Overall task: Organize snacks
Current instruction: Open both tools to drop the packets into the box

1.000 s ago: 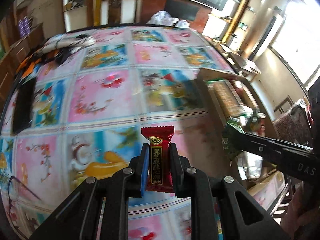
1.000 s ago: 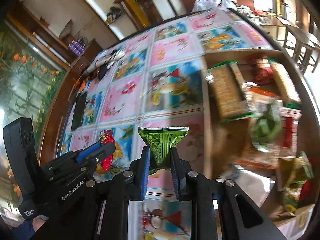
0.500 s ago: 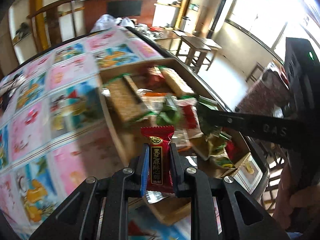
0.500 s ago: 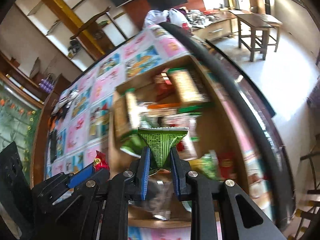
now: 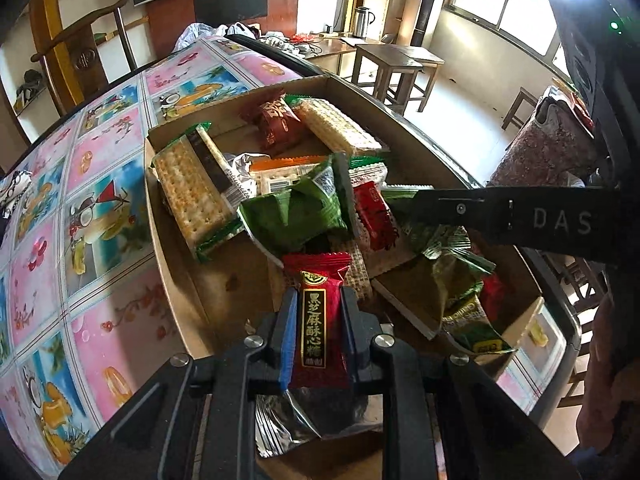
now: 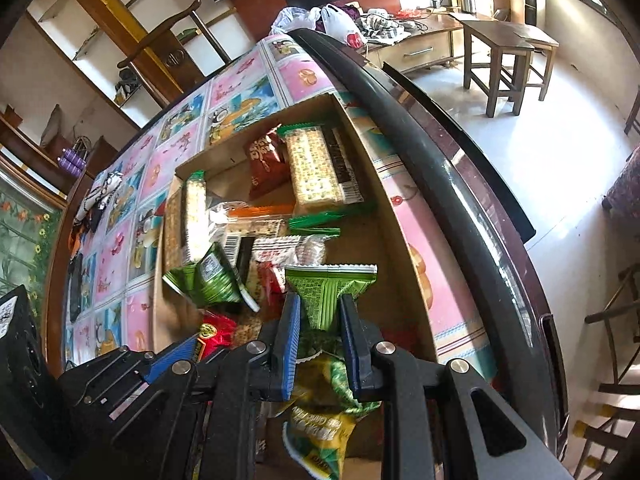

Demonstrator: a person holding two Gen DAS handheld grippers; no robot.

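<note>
Both tools now over crowded box (image 5: 172,280).

The table (image 5: 100,200) wears a glossy cloth printed with pink and blue cartoon squares, and a dark rounded rim (image 6: 440,152) runs along its edge. A shallow cardboard box (image 5: 188,280) of snack packets sits directly on the cloth close to that rim. Farther along the table lie a dark flat thing (image 6: 76,288), a small jumble of black-and-white items (image 6: 100,196), and some plastic bags (image 6: 320,20) at the far end.
</note>
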